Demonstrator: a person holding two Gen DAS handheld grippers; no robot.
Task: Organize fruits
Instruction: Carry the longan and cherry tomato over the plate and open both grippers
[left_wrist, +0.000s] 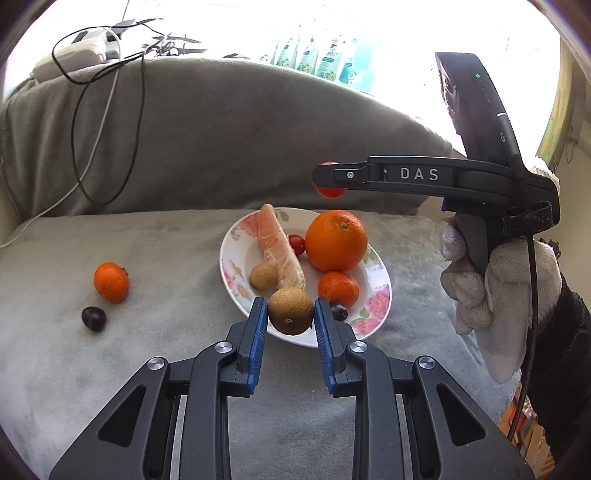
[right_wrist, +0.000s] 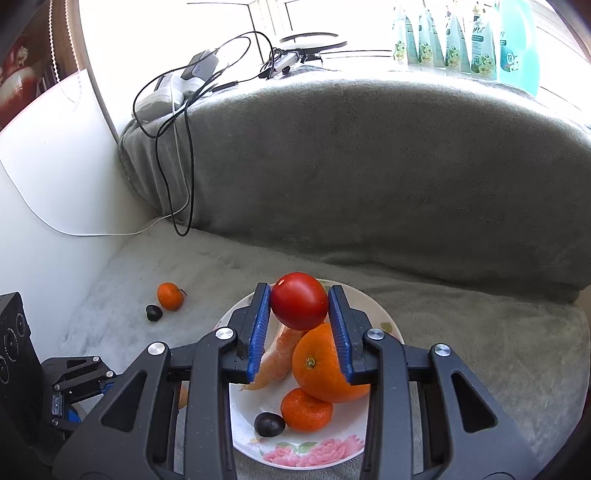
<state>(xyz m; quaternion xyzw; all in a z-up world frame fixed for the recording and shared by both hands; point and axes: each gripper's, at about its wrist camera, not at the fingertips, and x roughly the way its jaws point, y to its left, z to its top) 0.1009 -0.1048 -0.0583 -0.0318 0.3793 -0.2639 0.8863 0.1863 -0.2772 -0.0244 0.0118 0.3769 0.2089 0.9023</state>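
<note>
Floral plate (left_wrist: 373, 321) holds oranges (left_wrist: 336, 240), while a tangerine (left_wrist: 110, 282) and grape (left_wrist: 94, 318) lie beside it.

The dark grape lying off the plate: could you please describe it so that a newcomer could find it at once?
Start at the floral plate on the grey blanket and look well to its left. Two fruits lie there on the blanket: a small mandarin and, just in front of it, the dark grape. It is much smaller, and near-black rather than orange.

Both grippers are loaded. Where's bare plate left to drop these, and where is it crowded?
Plate: bare along its left rim, beside the peeled wedge and dark grape. Crowded on the right: big orange, mandarin.
</note>
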